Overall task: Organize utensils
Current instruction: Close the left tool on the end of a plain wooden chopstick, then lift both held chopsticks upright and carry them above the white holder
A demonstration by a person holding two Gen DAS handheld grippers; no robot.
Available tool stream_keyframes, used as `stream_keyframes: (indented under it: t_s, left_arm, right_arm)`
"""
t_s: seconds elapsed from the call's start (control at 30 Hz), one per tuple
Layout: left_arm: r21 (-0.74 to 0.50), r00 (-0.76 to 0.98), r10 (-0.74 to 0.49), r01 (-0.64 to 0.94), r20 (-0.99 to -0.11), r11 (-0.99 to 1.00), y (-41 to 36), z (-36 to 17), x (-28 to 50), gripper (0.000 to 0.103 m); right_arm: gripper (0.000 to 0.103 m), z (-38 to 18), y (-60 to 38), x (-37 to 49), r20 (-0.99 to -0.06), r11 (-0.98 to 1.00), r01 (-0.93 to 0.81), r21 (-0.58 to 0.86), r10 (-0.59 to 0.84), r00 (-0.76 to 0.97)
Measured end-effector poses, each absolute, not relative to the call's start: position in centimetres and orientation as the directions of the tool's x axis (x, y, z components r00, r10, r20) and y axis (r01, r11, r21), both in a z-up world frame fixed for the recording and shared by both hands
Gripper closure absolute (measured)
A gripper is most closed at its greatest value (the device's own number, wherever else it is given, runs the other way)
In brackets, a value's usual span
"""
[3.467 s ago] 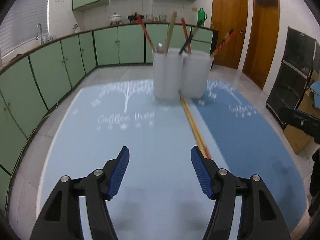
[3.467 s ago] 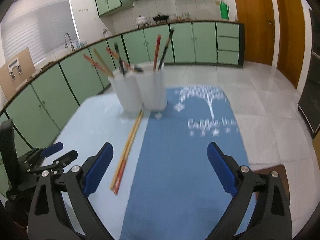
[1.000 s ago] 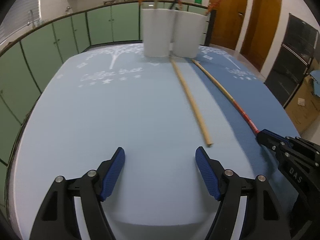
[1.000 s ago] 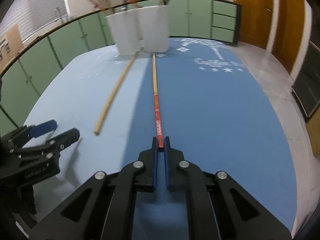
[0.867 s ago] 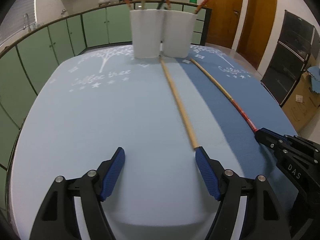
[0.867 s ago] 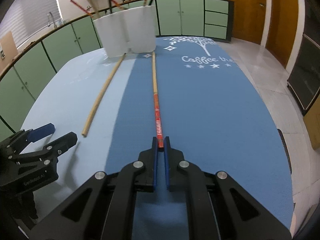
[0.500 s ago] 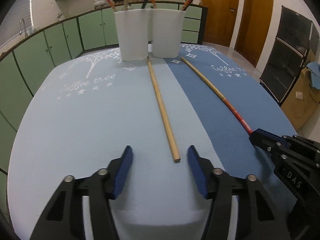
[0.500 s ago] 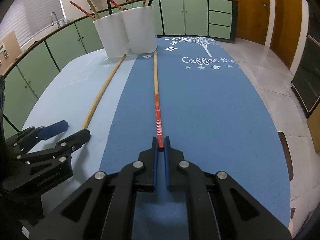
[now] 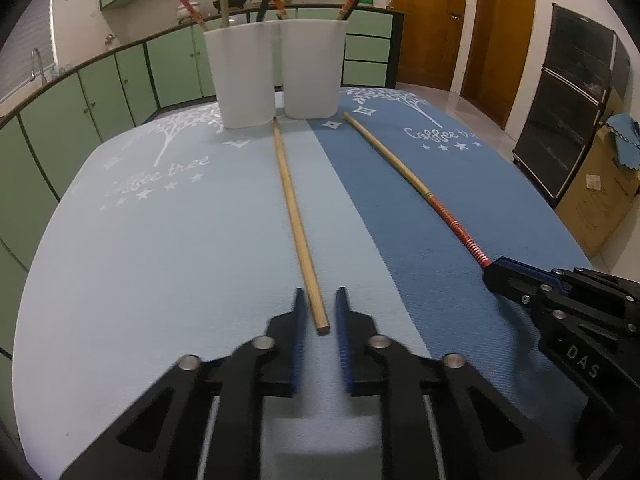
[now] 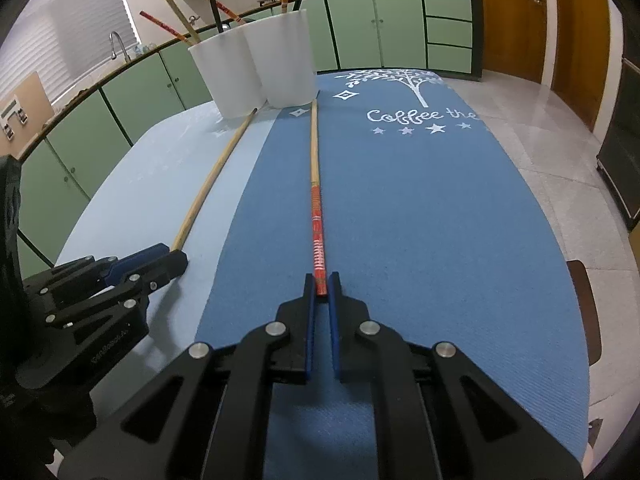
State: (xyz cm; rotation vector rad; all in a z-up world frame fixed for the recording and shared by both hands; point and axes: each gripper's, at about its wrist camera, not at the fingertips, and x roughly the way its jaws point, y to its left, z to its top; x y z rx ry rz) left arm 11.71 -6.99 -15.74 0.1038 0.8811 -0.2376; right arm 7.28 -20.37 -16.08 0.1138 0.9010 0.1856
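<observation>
Left fingers (image 9: 298, 336) motion-blurred, can't tell if pads touch the plain chopstick (image 9: 294, 216) between them. Chopsticks in the cups (image 9: 276, 76) far ahead: tops cut by frame edge, lower ends hidden inside. Mat lettering (image 10: 420, 116) cut off right of right fingers.

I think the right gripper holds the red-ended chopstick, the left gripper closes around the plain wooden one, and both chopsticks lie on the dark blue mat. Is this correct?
Not quite. Only the red-ended chopstick, in the right gripper, lies on the dark blue mat. The plain wooden chopstick, between the fingers of the left gripper, lies on the light blue mat, as the left wrist view shows. The rest holds.
</observation>
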Motion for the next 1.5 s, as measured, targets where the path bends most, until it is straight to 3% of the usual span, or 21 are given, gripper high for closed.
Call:
stream_keyframes:
  t_s: [0.67,1.5]
  left_arm:
    - [0.000,0.655,-0.151,0.225,-0.740,0.974,-5.7,-13.1,10.6,0.097]
    - [0.000,0.828,-0.189,0.222,-0.528,0.975,-3.5,-1.3,9.9,0.097]
  right_arm:
    - [0.098,-14.5,-20.4,6.5,-0.747,0.983,-0.126,0.136,0.186,0.638]
    - [0.098,-2.4,-21.1,6.4,-0.578,0.973,-0.187,0.134,0.230,0.783]
